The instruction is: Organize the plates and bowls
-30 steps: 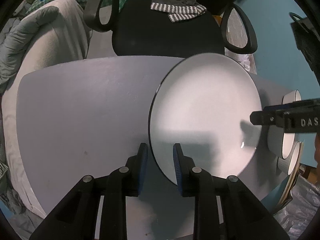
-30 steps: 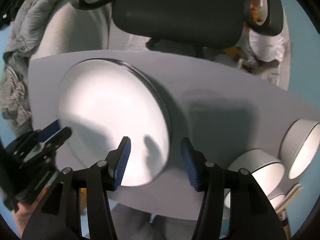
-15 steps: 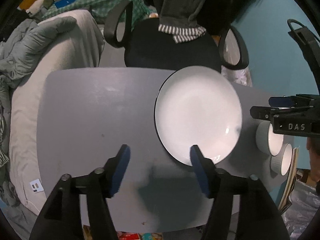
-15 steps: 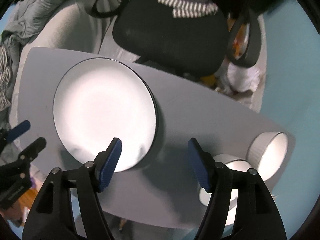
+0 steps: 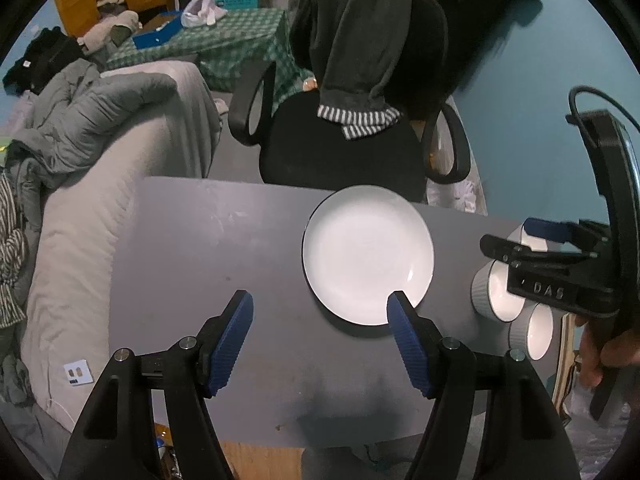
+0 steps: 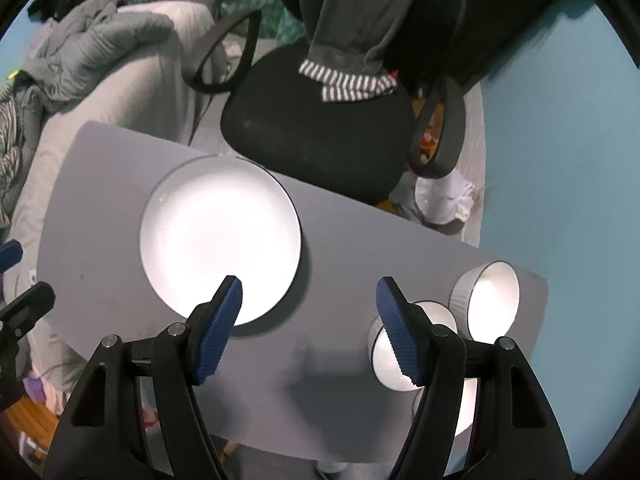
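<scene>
A white plate with a dark rim (image 5: 368,254) lies flat on the grey table (image 5: 200,248); it also shows in the right wrist view (image 6: 220,244). White ribbed bowls (image 5: 496,292) stand at the table's right end, seen too in the right wrist view (image 6: 486,300). My left gripper (image 5: 320,336) is open and empty, raised above the table near the plate's front-left. My right gripper (image 6: 310,328) is open and empty, raised above the table between the plate and the bowls; it also appears in the left wrist view (image 5: 520,240).
A black office chair (image 5: 344,148) draped with dark clothes stands behind the table. A grey sofa (image 5: 100,184) with a padded jacket lies to the left. A teal wall (image 5: 532,120) is on the right.
My left gripper let go of the plate's rim and opened. Both grippers opened wider and rose away from the table. The plate now lies flat.
</scene>
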Motion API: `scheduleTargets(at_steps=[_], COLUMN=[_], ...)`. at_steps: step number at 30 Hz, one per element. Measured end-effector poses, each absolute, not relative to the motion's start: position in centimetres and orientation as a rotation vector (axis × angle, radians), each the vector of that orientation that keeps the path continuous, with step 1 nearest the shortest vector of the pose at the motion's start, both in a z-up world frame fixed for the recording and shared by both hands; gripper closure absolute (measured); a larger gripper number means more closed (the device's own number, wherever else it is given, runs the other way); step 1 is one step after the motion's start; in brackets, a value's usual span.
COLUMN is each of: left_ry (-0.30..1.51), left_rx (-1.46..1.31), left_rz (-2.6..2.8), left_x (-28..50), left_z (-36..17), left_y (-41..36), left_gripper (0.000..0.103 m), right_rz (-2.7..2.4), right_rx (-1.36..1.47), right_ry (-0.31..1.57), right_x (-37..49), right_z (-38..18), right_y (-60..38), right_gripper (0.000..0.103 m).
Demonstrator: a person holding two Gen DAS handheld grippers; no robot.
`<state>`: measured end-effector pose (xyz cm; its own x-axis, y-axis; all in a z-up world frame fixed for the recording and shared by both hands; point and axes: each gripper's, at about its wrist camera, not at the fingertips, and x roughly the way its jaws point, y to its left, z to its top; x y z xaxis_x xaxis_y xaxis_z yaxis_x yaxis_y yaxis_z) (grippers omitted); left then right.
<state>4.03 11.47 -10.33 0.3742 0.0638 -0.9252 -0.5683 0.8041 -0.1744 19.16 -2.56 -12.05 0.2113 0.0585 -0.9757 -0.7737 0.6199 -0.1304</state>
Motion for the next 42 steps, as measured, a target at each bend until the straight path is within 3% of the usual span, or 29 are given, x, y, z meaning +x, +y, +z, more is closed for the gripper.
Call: scheduleTargets(at_steps=[5,23,42], left_ry=[1.072,1.07,0.989], left_rx=[-0.474,-0.41,-0.366], left_rz=[0.448,0.375,0.242], left_x=[3.1,1.0,0.4], left_z=[-7.9,-4.5,-1.1], left_y=[10.9,7.3,2.9], left_gripper=[0.023,0.022,0.022], right_rz=[0.644,0.579,0.446], right_rx=[-0.659,-0.594,-0.391], right_ry=[1.175,1.025,1.015], right_x=[17.4,13.1,11.5], right_z=[-9.7,-4.3,-0.7], right_y=[-3.4,-7.7,-14.7], right_gripper=[0.034,0.034,0.034])
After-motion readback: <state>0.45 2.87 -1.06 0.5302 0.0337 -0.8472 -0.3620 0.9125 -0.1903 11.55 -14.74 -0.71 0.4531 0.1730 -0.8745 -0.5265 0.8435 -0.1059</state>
